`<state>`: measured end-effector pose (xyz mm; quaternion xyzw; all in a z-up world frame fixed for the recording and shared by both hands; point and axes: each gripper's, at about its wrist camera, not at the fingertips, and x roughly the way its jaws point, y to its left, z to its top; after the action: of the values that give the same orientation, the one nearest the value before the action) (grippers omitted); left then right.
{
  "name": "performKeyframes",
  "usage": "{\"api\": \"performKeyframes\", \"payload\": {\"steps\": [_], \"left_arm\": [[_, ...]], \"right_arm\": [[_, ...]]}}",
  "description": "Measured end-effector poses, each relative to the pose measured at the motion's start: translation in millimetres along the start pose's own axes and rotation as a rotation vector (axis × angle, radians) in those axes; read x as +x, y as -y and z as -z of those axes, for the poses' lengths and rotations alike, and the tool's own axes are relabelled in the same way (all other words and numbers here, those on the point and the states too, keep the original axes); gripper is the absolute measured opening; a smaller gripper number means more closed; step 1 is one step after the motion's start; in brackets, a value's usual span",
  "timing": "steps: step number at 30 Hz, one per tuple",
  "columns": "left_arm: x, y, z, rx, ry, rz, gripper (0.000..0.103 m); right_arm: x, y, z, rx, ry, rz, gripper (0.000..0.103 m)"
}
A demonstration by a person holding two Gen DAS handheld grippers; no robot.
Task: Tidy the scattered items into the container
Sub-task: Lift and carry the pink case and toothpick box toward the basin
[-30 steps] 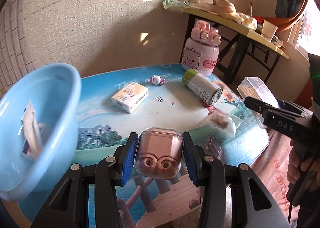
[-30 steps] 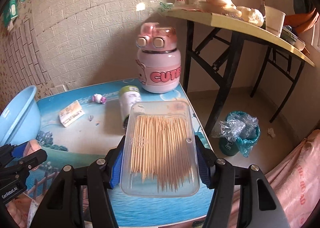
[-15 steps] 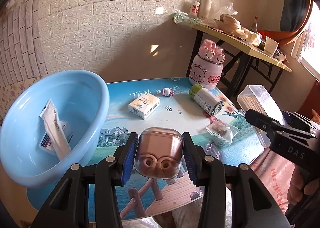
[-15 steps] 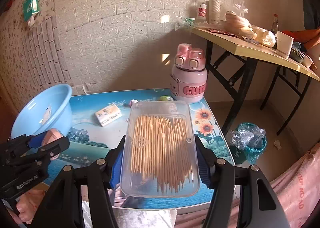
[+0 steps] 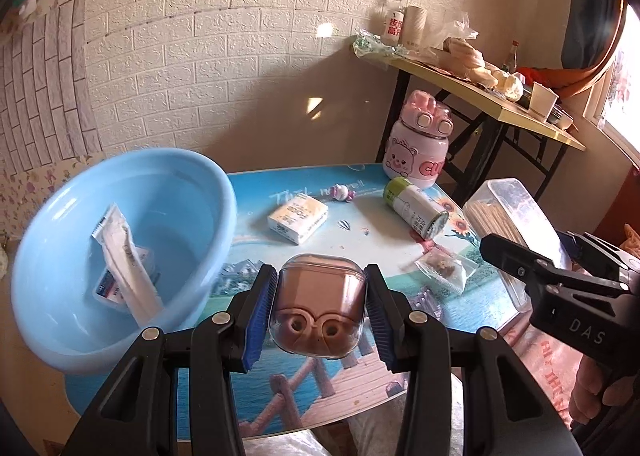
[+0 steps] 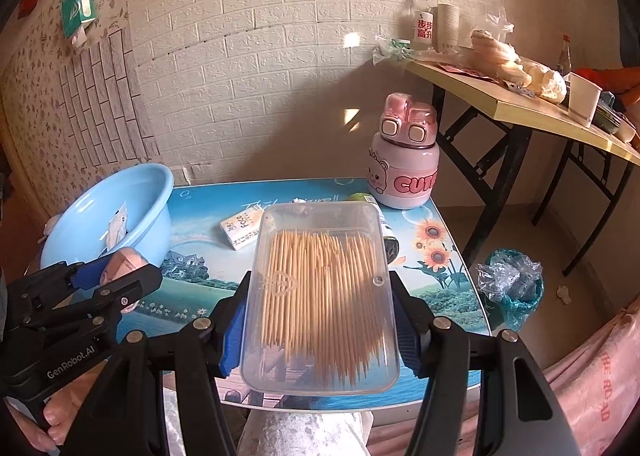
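My left gripper is shut on a small clear pink case, held above the table's near edge, right of the light blue basin. The basin holds a white sachet and a small packet. My right gripper is shut on a clear toothpick box, held above the table's near right side; it also shows in the left wrist view. On the table lie a tissue pack, a green-capped can on its side, a snack bag and a small pink toy.
A pink bear bottle stands at the table's far right corner. A brick wall lies behind. A cluttered yellow folding table stands to the right, with a plastic-lined bin on the floor beside it.
Both grippers have pulled back and up from the table with their loads. The basin has come further into the left wrist view.
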<state>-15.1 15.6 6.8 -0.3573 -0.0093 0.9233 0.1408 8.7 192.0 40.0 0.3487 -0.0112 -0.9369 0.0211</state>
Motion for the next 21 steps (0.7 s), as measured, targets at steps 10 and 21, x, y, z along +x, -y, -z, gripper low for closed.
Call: {"api": "performKeyframes", "payload": {"steps": [10, 21], "left_arm": [[-33.3, -37.7, -19.8, -0.031, 0.08, -0.069, 0.042], [-50.8, -99.2, -28.1, -0.08, 0.101, -0.178, 0.042]], "right_arm": [[-0.2, -24.0, -13.9, -0.054, 0.024, -0.039, 0.062], [3.7, -83.5, -44.3, -0.158, 0.066, -0.13, 0.063]]}}
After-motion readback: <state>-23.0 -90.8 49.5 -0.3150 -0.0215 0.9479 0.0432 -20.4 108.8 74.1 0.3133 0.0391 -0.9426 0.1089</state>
